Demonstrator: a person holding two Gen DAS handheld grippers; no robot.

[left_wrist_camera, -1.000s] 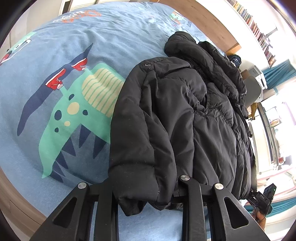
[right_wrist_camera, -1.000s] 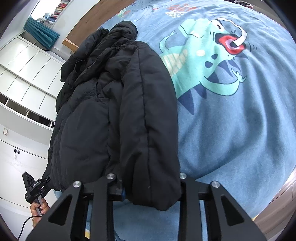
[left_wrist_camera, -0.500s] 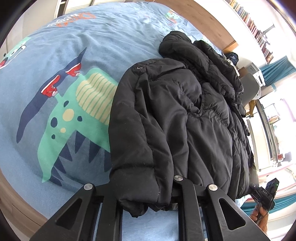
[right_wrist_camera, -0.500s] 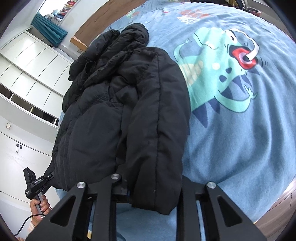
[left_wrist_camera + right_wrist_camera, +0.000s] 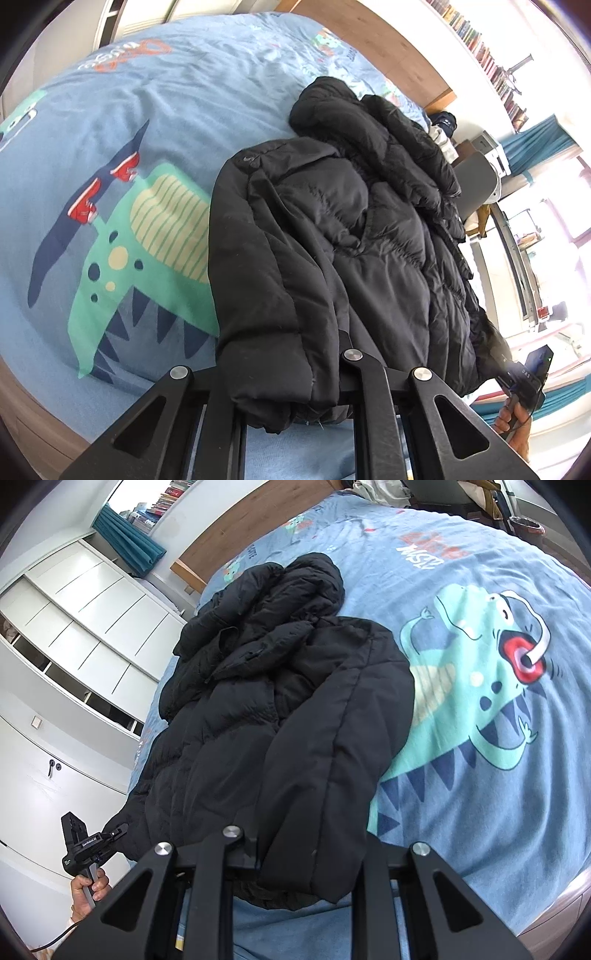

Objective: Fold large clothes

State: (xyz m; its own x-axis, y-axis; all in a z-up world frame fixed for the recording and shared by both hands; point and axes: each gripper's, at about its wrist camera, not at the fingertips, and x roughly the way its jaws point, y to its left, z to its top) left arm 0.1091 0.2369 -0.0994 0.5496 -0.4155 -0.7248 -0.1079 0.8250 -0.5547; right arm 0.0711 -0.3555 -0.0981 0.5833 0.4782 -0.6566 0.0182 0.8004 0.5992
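A black puffer jacket (image 5: 351,240) lies lengthwise on the bed, hood at the far end and a sleeve folded along each side. Its near left end bunches between the fingers of my left gripper (image 5: 288,384), which is shut on it. In the right wrist view the same jacket (image 5: 277,720) has its near right end clamped in my right gripper (image 5: 299,864). The fabric hides both pairs of fingertips. Each view also shows the other gripper at the jacket's far corner: the right gripper (image 5: 524,376) and the left gripper (image 5: 88,843), each held by a hand.
The bed cover (image 5: 129,110) is blue with green dinosaur prints (image 5: 480,701). A wooden bed edge (image 5: 22,413) runs near me. A wooden headboard (image 5: 369,40) stands at the far end. White cupboards (image 5: 55,664) line one side; a grey chair (image 5: 476,184) stands on the other.
Both grippers have closed tighter on the jacket's near end and risen, the right more than the left. The jacket's near edge has lifted off the cover with them.
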